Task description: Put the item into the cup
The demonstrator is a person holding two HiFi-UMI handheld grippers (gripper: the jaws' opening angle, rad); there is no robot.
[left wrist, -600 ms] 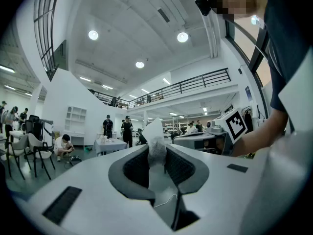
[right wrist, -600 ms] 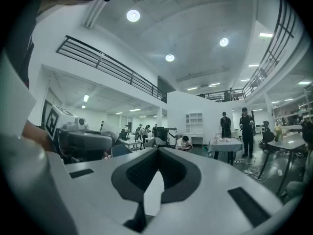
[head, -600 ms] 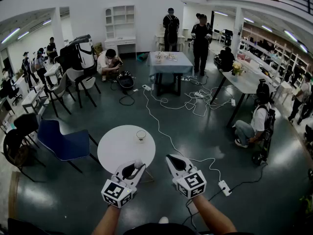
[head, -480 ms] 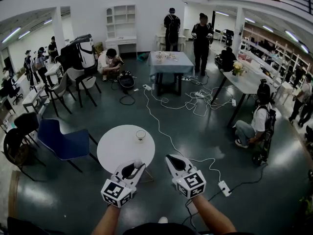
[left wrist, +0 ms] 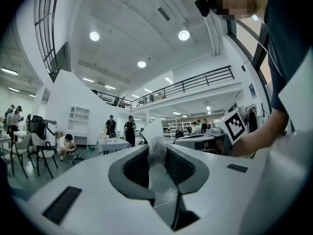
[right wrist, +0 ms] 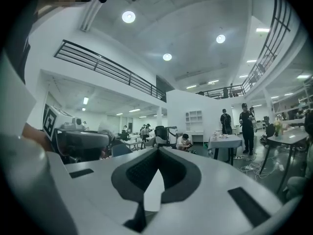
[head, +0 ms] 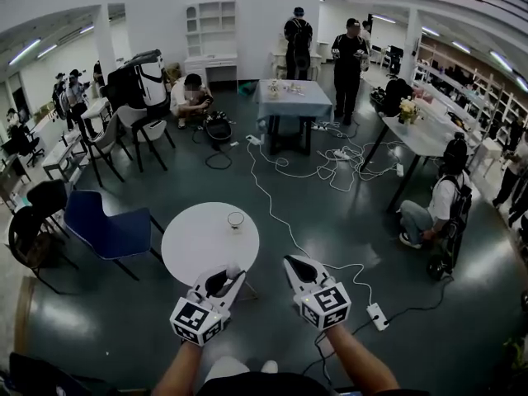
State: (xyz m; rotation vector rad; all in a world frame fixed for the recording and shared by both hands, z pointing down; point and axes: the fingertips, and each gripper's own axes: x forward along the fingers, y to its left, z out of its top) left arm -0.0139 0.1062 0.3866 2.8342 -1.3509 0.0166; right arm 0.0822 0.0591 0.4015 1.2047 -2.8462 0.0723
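Hardly moved, left gripper (head: 232, 275) still pinches a thin white packet (left wrist: 156, 148) upright, near of the table (head: 188, 246) and cup (head: 236, 219); right gripper (head: 290, 262) closed, empty.

The right gripper (right wrist: 158, 152), a pale grey two-jaw claw with dark ribbed pads, is pointing out into a large white hall. Its jaws are meeting at the tips, with nothing between them. Left of the claw, a cube with a black-and-white square marker (right wrist: 49, 122) is showing. Beyond the tips and to the right, two dark-clothed people (right wrist: 246, 119) are standing by a cloth-covered table (right wrist: 225, 142).
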